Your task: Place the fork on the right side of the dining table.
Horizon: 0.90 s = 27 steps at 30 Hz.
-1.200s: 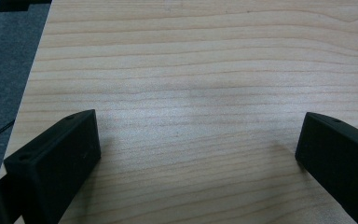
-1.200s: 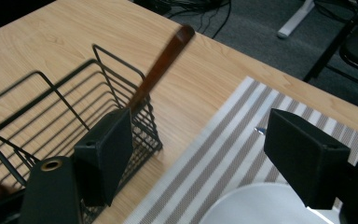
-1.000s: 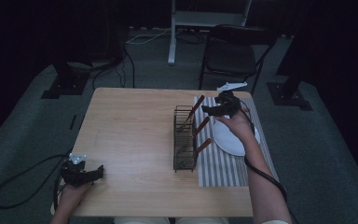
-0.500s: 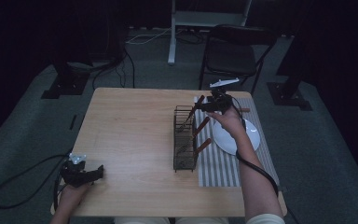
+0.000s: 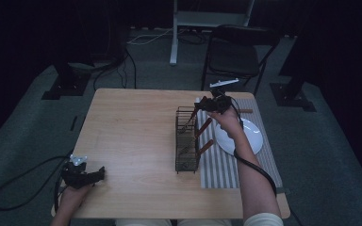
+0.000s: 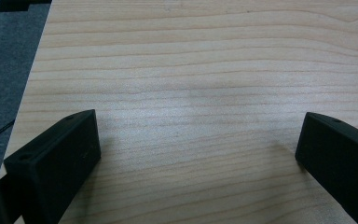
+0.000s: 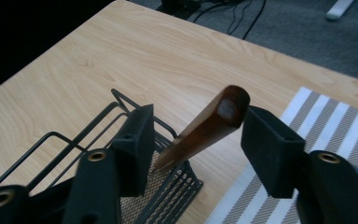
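Observation:
A black wire rack point(image 5: 187, 141) stands upright on the wooden table point(image 5: 132, 127), right of the middle. Three brown wooden handles lean out of it to the right, the far one point(image 5: 193, 114) highest. My right gripper point(image 5: 206, 103) hovers at the rack's far end. In the right gripper view it point(image 7: 198, 135) is open, and its jaws straddle the tip of that wooden handle point(image 7: 205, 128) above the rack point(image 7: 60, 140). The handle lies near the right jaw, with a gap on its left. My left gripper point(image 5: 94, 175) rests open at the table's near left corner, with bare wood between its jaws point(image 6: 196, 154).
A striped mat point(image 5: 226, 165) lies right of the rack with a white plate point(image 5: 247, 136) on it. A black chair point(image 5: 238, 52) stands beyond the table's far edge. The left gripper's cable point(image 5: 23, 174) loops over the floor at the left.
My right gripper has moved left from above the plate to the rack's far end, and now straddles the far handle. The left gripper has stayed put.

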Tool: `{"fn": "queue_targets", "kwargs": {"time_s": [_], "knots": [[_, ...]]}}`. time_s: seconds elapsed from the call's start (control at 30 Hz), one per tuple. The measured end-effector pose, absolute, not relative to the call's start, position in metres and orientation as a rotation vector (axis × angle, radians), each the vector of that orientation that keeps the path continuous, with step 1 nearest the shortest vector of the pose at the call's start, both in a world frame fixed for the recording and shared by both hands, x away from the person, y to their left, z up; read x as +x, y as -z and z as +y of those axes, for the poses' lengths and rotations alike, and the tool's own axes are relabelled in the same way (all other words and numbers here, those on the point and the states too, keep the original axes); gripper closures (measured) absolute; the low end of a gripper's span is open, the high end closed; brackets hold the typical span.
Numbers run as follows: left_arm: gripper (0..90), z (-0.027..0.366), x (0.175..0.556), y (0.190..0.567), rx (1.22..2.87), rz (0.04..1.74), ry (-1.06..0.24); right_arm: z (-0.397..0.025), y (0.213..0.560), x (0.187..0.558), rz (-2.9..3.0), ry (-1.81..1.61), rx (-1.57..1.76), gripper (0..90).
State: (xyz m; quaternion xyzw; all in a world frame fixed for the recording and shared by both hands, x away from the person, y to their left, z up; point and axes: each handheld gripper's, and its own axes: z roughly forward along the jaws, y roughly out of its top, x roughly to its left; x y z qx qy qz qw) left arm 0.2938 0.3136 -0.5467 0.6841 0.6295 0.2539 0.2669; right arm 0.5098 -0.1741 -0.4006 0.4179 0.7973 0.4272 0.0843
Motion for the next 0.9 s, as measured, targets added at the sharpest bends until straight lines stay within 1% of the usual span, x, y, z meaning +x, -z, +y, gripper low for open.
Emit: {"fn": "queue_targets", "kwargs": {"time_s": [0.13,0.17,0.27,0.3,0.37,0.43,0.6,0.9], "knots": [[0.2,0.314,0.294,0.547,1.847,1.699,-0.685,-0.174,0.405,0.512,2.412,-1.295,1.246,56.4],[0.2,0.314,0.294,0.547,1.846,1.699,-0.685,-0.174,0.406,0.514,2.430,-1.328,1.252,61.3],[0.2,0.314,0.294,0.547,1.848,1.699,-0.685,-0.174,0.406,0.514,2.439,-1.339,1.243,62.8],[0.2,0.314,0.294,0.547,1.847,1.699,-0.685,-0.172,0.407,0.514,2.461,-1.336,1.225,68.9],[0.2,0.314,0.294,0.547,1.847,1.699,-0.685,-0.173,0.407,0.514,2.465,-1.336,1.223,73.2],[0.2,0.314,0.294,0.547,1.847,1.699,-0.685,-0.174,0.407,0.514,2.470,-1.344,1.219,73.7],[0.2,0.314,0.294,0.547,1.847,1.699,-0.685,-0.176,0.404,0.511,2.516,-1.413,1.175,79.3],[0.2,0.314,0.294,0.547,1.847,1.699,-0.685,-0.173,0.393,0.501,2.523,-1.398,1.107,80.5]]}}
